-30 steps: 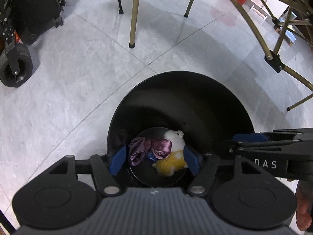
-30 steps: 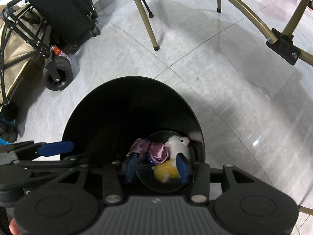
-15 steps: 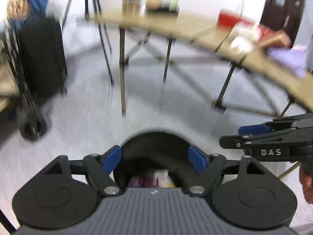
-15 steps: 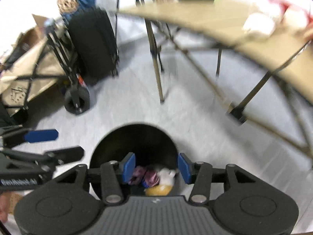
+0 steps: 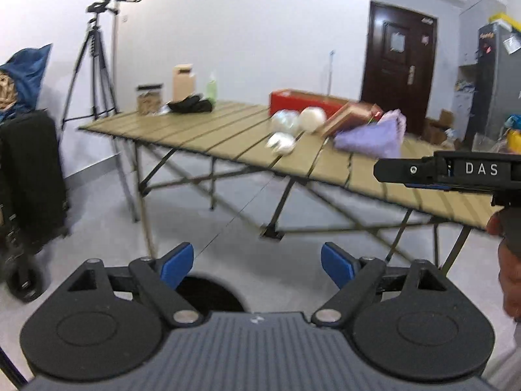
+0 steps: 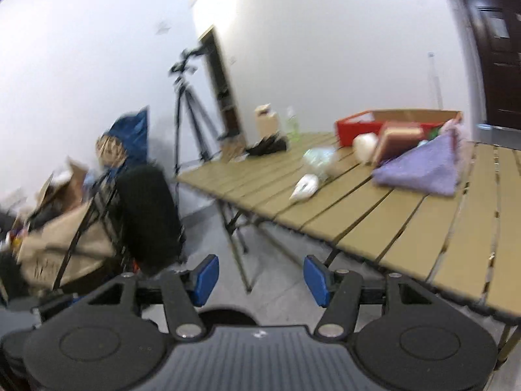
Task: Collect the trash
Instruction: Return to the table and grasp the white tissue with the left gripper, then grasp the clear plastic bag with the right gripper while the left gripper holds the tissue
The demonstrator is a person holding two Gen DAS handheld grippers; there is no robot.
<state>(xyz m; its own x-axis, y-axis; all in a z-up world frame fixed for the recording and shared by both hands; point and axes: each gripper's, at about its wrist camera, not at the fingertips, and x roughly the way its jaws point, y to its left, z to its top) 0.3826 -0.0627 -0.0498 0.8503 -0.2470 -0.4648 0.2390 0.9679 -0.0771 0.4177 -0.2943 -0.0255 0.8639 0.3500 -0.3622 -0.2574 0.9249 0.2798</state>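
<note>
black trash bin (image 5: 208, 295): only its rim shows, bottom centre of the left wrist view, on the floor just under my left gripper (image 5: 257, 265); contents hidden. in the right wrist view the bin rim (image 6: 226, 317) sits bottom centre as well, below my right gripper (image 6: 260, 275). both grippers have their blue pads spread wide, nothing between them. my right gripper also appears side-on at the right edge of the left view, level with the folding table (image 5: 228, 133). on the table, centre right: crumpled white wads (image 5: 281, 141), a purple cloth (image 5: 374, 135), a red box (image 5: 302, 99). upper left: tripod (image 5: 97, 55). left edge: black suitcase (image 5: 29, 176). frames blurred.
</note>
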